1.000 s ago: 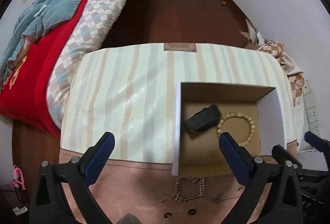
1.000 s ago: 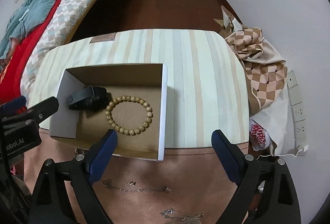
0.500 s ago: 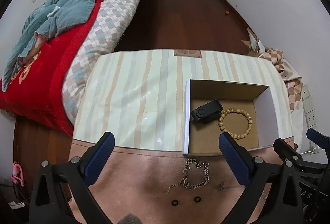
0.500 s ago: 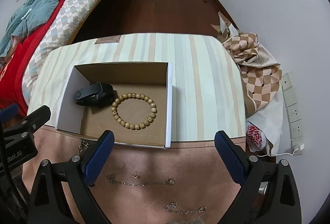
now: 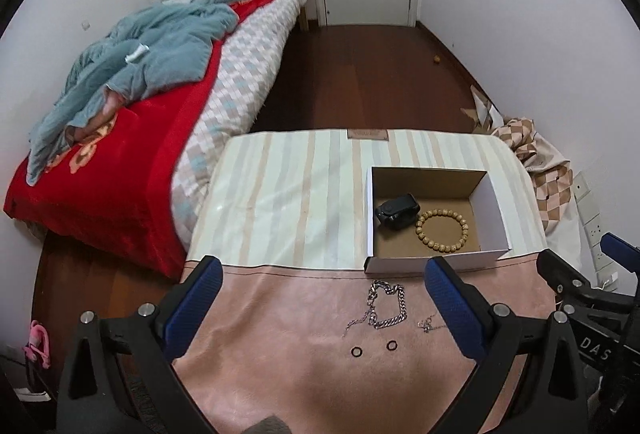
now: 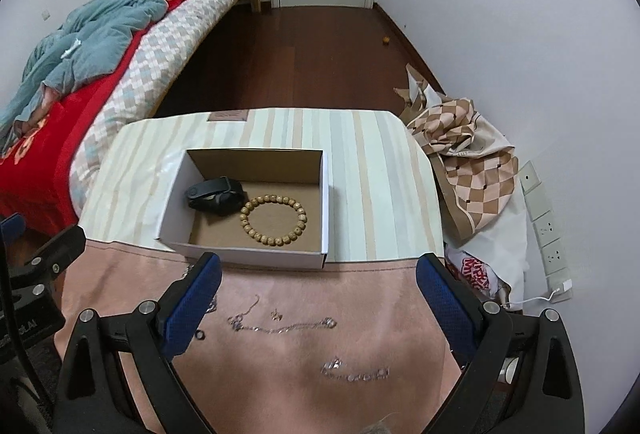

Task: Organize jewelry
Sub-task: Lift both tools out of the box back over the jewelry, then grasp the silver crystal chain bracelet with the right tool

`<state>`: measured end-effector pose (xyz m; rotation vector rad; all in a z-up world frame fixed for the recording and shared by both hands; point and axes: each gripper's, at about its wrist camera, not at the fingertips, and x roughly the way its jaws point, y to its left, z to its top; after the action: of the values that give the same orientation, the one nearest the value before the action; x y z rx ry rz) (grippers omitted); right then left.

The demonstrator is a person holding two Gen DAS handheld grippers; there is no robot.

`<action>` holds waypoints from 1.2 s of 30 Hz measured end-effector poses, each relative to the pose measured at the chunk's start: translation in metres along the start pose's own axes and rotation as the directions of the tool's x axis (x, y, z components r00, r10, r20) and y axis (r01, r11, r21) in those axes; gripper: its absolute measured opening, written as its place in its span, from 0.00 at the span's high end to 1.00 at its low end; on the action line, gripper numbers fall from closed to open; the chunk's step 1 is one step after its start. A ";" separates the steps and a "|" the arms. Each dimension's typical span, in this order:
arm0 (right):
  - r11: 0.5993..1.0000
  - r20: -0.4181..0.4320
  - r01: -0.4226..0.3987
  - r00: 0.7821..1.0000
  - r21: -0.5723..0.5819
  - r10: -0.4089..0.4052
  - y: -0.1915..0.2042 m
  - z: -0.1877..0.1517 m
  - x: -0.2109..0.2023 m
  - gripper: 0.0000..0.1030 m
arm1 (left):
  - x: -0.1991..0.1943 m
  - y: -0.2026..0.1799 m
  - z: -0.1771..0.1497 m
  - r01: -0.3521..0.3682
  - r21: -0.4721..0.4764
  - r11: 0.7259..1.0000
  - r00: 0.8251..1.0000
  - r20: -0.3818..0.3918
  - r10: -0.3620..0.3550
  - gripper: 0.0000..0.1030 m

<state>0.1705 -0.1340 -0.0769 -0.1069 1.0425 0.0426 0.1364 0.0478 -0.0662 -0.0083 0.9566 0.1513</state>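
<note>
Both wrist views high, angled down-forward; share box (image 5: 436,266) (image 6: 248,258), table.

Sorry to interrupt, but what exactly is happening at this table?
Someone is sorting jewelry with two handheld tools. The left tool and right tool are both open and empty above the pink cloth. A beaded bracelet and black band lie in the box; a chunky chain and thin necklace remain outside.

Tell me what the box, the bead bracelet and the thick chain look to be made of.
Box: cardboard, white matte outside, raw brown inside.
Bead bracelet: probably wood, tan beads with a dull, speckled surface.
Thick chain: likely metal, silvery links with bright glints.
</note>
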 end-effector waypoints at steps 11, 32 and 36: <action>0.999 0.076 -0.022 0.997 0.043 0.019 0.002 -0.031 -0.051 0.04 | -0.033 0.014 -0.023 -0.053 -0.028 0.998 0.995 0.081 0.055 0.00; 0.982 -0.140 -0.022 0.989 0.190 0.050 -0.071 -0.149 0.098 0.25 | 0.093 -0.005 -0.122 -0.134 -0.007 0.991 0.977 -0.166 0.131 0.00; 0.972 -0.132 0.009 0.991 0.235 0.022 -0.081 -0.148 0.099 0.35 | 0.096 -0.004 -0.123 -0.141 -0.013 0.990 0.975 -0.176 0.136 0.00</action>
<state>0.1007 -0.2319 -0.2308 0.1106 1.1745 -0.0833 0.0913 0.0467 -0.2158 0.0225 1.1310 0.2953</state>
